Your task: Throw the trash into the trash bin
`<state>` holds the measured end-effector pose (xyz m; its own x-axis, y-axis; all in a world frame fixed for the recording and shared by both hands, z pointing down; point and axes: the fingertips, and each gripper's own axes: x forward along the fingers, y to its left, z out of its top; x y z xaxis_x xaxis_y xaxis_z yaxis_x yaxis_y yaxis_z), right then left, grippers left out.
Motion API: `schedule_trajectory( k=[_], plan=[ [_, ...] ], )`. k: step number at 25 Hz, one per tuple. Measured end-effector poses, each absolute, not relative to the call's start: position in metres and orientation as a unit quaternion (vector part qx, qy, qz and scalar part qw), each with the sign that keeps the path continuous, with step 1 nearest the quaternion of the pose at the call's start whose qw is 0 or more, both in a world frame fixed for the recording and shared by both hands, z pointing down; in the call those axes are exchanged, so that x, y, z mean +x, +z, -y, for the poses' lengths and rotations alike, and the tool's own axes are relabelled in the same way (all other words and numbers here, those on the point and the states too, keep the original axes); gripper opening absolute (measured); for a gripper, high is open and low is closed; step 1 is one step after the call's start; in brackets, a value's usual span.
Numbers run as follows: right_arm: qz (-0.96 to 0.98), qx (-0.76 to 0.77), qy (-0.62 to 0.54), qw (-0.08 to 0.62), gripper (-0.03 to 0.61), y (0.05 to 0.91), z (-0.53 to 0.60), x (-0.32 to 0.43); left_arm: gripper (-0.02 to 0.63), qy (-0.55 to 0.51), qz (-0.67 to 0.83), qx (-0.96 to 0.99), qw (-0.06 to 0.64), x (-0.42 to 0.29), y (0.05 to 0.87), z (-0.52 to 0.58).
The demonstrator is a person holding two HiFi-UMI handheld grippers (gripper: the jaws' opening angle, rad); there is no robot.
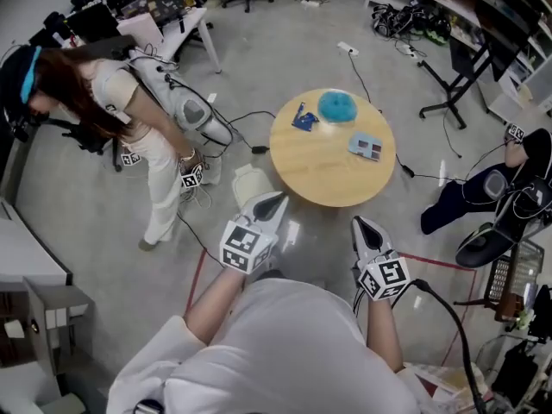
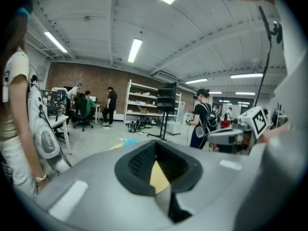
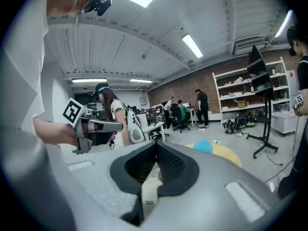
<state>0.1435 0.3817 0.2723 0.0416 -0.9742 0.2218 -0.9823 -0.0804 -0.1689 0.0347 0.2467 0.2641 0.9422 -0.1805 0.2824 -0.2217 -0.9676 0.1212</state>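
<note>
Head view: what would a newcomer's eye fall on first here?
The round wooden table in the middle of the grey floor stands out first, with a turquoise round thing, a dark blue wrapper and a grey packet on it. Near the bottom, the left gripper and the right gripper point toward it, jaws together and empty. At the left stands a person in white.

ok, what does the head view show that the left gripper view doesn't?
Head view only: the tabletop items laid out, a blue wrapper and a grey packet, plus the left claw seen from outside. Left gripper view only: the ceiling lights and the brick wall. Both: the round table, the teal object on it, and the right claw.
</note>
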Motion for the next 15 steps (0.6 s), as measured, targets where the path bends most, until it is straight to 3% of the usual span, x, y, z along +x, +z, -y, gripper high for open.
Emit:
schedule_trajectory(
  k=[15],
  plan=[
    [0.660,0.739,0.135,0.020,0.002,0.272,-0.293,0.107,0.003,0.138,0.067,0.987,0.055,0.007,0.269,-0.161]
  ],
)
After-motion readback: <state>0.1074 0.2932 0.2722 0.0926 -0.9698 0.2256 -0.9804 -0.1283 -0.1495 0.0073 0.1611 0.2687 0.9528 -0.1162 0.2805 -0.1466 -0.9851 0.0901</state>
